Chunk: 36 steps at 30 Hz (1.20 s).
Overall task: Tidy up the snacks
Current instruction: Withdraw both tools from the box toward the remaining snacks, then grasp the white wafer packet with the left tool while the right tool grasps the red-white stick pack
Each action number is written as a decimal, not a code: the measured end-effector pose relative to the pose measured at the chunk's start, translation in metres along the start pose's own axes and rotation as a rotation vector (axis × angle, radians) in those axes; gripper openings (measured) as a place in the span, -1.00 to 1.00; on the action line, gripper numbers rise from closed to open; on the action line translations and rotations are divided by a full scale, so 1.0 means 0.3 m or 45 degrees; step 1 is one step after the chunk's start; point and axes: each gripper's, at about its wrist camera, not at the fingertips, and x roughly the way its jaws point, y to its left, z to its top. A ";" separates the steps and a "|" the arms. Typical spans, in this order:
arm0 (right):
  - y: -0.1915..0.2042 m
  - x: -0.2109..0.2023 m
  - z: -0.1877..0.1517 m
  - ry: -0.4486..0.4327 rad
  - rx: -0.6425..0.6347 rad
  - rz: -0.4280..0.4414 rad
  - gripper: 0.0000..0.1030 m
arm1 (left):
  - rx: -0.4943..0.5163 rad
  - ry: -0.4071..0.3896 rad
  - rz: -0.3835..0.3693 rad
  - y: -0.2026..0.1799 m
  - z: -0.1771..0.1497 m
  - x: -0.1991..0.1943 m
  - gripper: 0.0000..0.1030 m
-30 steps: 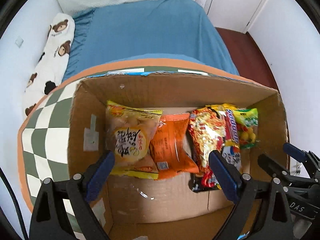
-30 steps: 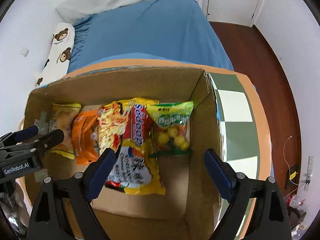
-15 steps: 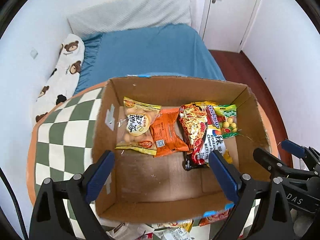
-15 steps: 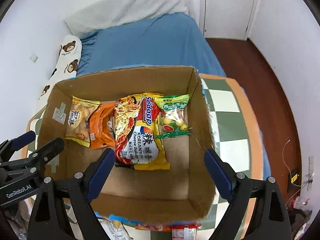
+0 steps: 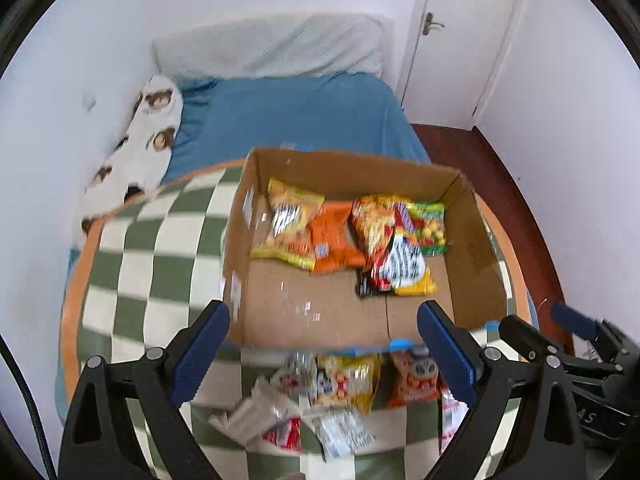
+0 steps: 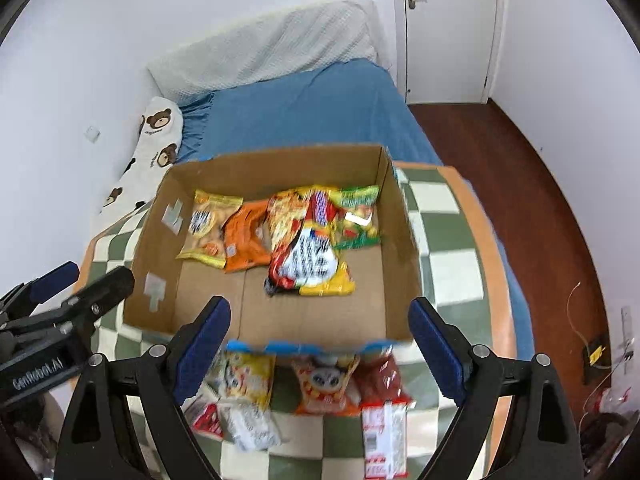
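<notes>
An open cardboard box (image 5: 472, 248) (image 6: 404, 264) stands on a green-and-white checked table (image 5: 152, 248) (image 6: 448, 264). Inside, along its far side, lie a yellow snack bag (image 5: 288, 220) (image 6: 208, 224), an orange packet (image 5: 336, 240) (image 6: 246, 240), a noodle packet (image 5: 394, 256) (image 6: 308, 256) and a green candy bag (image 5: 430, 228) (image 6: 358, 220). Several loose snack packets (image 5: 344, 384) (image 6: 320, 388) lie on the table in front of the box. My left gripper (image 5: 324, 344) and right gripper (image 6: 320, 344) are both open and empty, above the box's near edge.
A bed with a blue sheet (image 5: 296, 120) (image 6: 304, 112) and a bear-print pillow (image 5: 144, 140) (image 6: 152, 148) lies behind the table. A white door (image 6: 448, 28) and dark wood floor (image 6: 540, 200) are at the right. Each gripper shows in the other's view, at the side.
Both grippers have pulled back and up from inside the box. The whole box, the table and the loose packets in front of it have come into view.
</notes>
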 end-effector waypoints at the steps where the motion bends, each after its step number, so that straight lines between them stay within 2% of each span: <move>1: -0.010 0.006 -0.027 0.022 0.010 -0.003 0.80 | -0.012 0.022 -0.002 0.007 -0.024 0.005 0.87; 5: -0.090 0.081 -0.156 0.134 0.075 0.014 0.78 | -0.068 0.182 0.024 0.054 -0.160 0.098 0.87; 7: -0.130 0.128 -0.220 0.196 0.089 0.020 0.61 | -0.131 0.331 0.001 0.075 -0.252 0.184 0.87; 9: -0.183 0.186 -0.286 0.266 0.130 0.032 0.59 | -0.190 0.473 -0.044 0.077 -0.334 0.275 0.87; 12: -0.261 0.274 -0.371 0.359 0.201 0.049 0.59 | -0.219 0.633 -0.062 0.037 -0.424 0.402 0.82; 15: -0.321 0.351 -0.436 0.426 0.234 0.054 0.59 | -0.214 0.747 -0.056 -0.021 -0.474 0.528 0.74; 17: -0.342 0.388 -0.461 0.455 0.224 0.043 0.59 | -0.214 0.787 -0.041 -0.053 -0.493 0.595 0.68; 21: -0.357 0.464 -0.512 0.524 0.158 0.007 0.47 | -0.211 0.818 0.024 -0.088 -0.522 0.705 0.17; 25: -0.357 0.534 -0.570 0.583 0.105 -0.046 0.26 | -0.151 0.794 0.025 -0.105 -0.544 0.701 0.00; 27: -0.347 0.540 -0.593 0.567 0.070 -0.061 0.25 | -0.067 0.810 0.009 -0.127 -0.573 0.678 -0.03; 29: -0.343 0.536 -0.624 0.560 0.058 -0.051 0.15 | -0.006 0.850 -0.004 -0.135 -0.620 0.659 -0.03; 32: -0.334 0.512 -0.689 0.585 0.052 -0.013 0.08 | 0.075 0.897 -0.017 -0.144 -0.694 0.646 -0.03; 36: -0.316 0.473 -0.775 0.647 0.061 0.029 0.05 | 0.168 0.868 -0.036 -0.169 -0.742 0.664 0.04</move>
